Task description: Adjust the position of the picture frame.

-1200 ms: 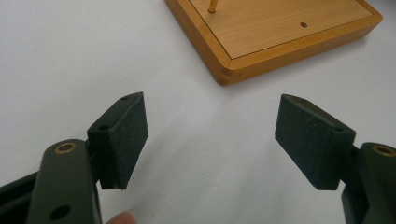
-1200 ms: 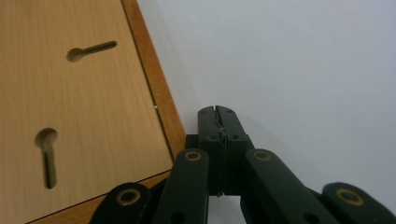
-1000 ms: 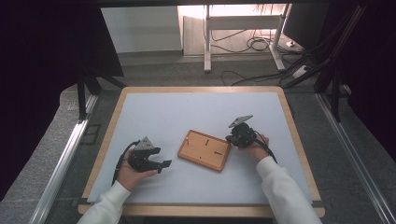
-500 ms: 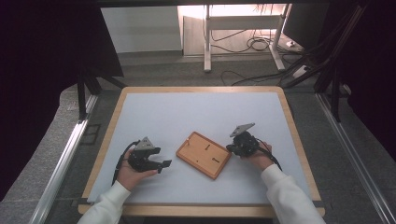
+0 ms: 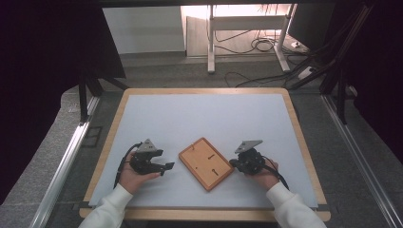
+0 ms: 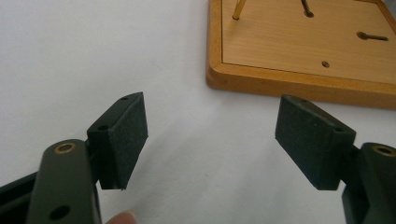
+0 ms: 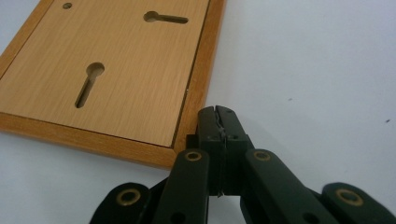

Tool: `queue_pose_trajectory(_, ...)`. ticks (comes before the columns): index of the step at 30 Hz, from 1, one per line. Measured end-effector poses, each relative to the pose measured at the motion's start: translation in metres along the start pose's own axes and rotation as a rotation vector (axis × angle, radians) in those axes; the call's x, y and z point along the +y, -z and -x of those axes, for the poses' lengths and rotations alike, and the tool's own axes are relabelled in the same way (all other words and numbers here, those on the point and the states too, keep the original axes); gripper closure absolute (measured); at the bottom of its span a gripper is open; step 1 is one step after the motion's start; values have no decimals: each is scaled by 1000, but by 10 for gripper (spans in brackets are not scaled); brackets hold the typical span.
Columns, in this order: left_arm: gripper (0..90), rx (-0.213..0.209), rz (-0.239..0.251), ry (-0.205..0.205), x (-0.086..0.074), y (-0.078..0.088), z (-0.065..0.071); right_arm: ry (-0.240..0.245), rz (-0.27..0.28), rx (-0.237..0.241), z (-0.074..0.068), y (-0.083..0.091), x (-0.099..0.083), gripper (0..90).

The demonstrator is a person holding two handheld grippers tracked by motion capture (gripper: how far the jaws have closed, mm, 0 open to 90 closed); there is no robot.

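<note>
A wooden picture frame (image 5: 206, 163) lies back side up and askew on the white table mat (image 5: 204, 118). Its back panel (image 7: 116, 70) has keyhole slots. My right gripper (image 5: 233, 162) is just right of the frame and is shut with nothing held. In the right gripper view its tips (image 7: 217, 114) sit against the frame's rim near a corner. My left gripper (image 5: 168, 166) rests on the mat left of the frame and points at it. Its jaws (image 6: 215, 126) stand wide open and empty, a short way from the frame's corner (image 6: 303, 46).
The mat sits in a wood-edged tabletop (image 5: 102, 156). A metal rail (image 5: 64, 161) runs along the left side and another along the right. Beyond the far edge are white desk legs (image 5: 211, 42) and cables (image 5: 259, 45) on the floor.
My right gripper has moved toward the near edge, still shut. The frame has turned further askew and slid slightly nearer. The left gripper has stayed in place.
</note>
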State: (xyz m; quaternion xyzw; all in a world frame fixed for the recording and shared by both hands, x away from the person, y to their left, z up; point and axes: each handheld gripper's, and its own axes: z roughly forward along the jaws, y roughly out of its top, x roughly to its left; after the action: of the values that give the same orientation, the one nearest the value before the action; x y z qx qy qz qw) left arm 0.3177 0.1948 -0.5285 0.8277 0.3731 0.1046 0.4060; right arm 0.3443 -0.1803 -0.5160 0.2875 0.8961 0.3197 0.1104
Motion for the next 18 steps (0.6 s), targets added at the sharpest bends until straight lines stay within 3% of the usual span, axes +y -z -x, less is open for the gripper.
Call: queue_pose_trajectory(18, 261, 15, -1, 13, 0, 0, -2, 18, 3, -10, -45, 1, -3, 900)
